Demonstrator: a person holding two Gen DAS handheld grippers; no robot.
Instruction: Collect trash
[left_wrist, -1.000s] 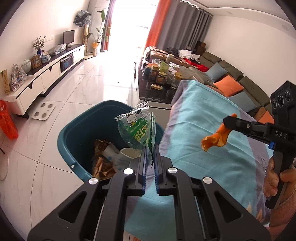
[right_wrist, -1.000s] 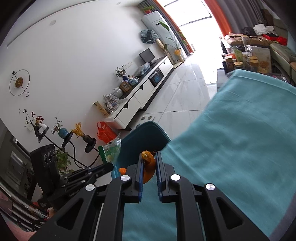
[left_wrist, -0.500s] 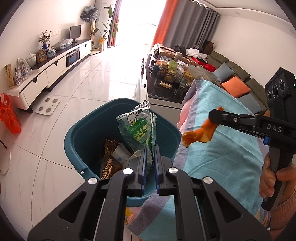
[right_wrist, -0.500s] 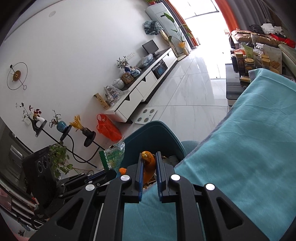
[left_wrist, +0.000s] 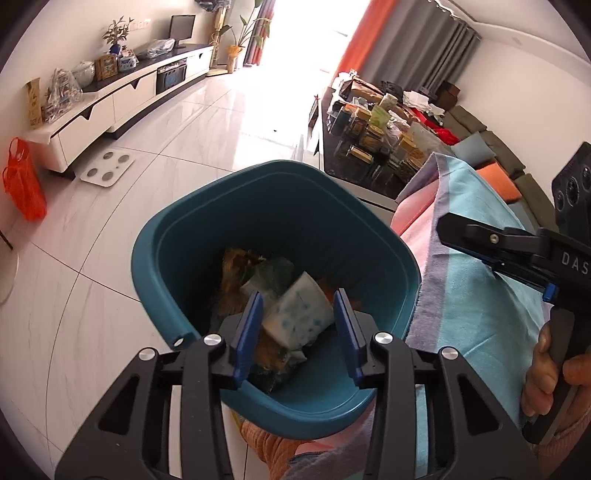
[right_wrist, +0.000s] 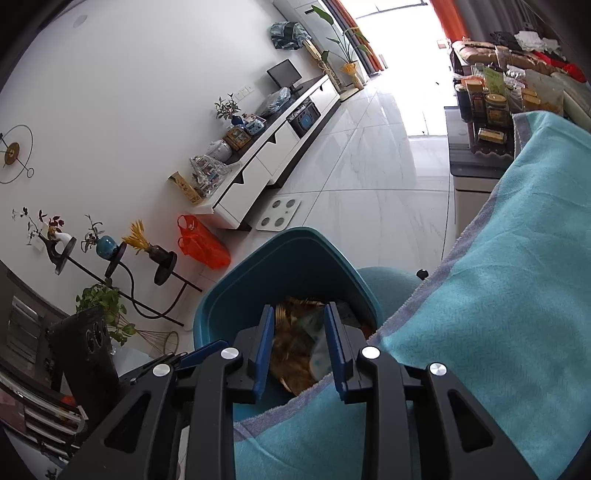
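A teal trash bin stands on the floor beside the cloth-covered table. It holds wrappers, a white and blue packet and brown trash. My left gripper is open and empty, right above the bin's opening. My right gripper is open and empty, over the bin's near edge where the teal cloth ends. The right gripper also shows from the side in the left wrist view, empty.
A teal cloth covers the table to the right of the bin. A dark coffee table with jars stands behind it. A white TV cabinet, an orange bag and a white scale are on the left.
Both grippers opened over the bin. The green snack bag left my left gripper and the orange peel left my right gripper. Both views moved closer to the bin.
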